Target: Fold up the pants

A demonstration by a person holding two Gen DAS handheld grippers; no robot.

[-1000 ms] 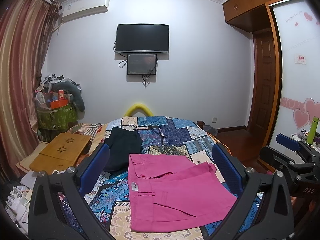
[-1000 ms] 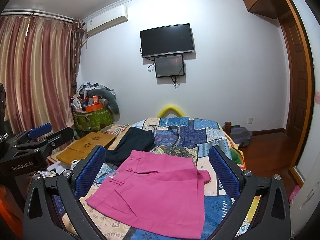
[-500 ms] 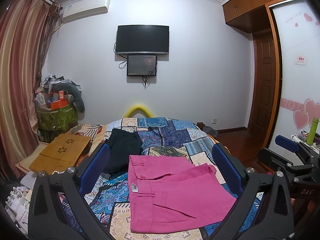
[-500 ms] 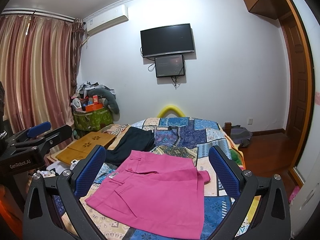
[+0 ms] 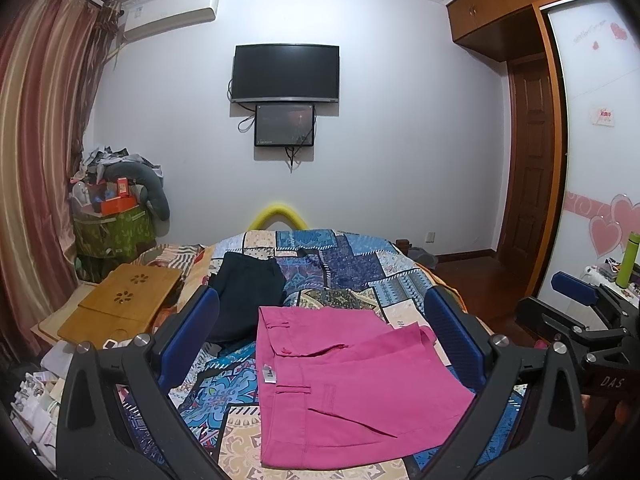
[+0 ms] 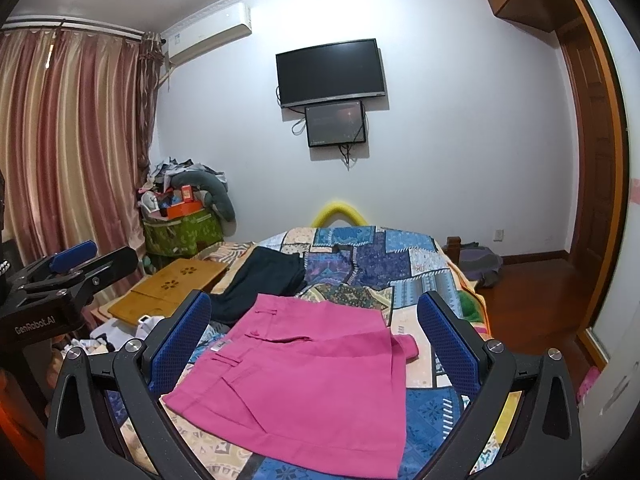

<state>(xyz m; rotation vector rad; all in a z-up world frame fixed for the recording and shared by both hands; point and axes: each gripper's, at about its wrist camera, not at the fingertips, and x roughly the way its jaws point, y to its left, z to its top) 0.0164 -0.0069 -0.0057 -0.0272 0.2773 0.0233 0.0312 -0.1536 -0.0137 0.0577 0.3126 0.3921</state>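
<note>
Pink pants (image 5: 340,384) lie folded into a compact rectangle on the patchwork bedspread (image 5: 352,264); they also show in the right wrist view (image 6: 308,380). My left gripper (image 5: 320,344) is open and empty, held above the near edge of the pants. My right gripper (image 6: 316,344) is open and empty, also above them. Each gripper shows at the edge of the other's view: the right gripper (image 5: 576,304) and the left gripper (image 6: 76,264).
Dark folded pants (image 5: 244,292) lie behind the pink ones on the bed. A wooden lap table (image 5: 120,304) sits left of the bed, with a green bin of clutter (image 5: 112,228) behind it. A wooden floor and door (image 6: 588,184) lie to the right.
Both grippers have drifted very slightly; the pants and everything else stay as they were.
</note>
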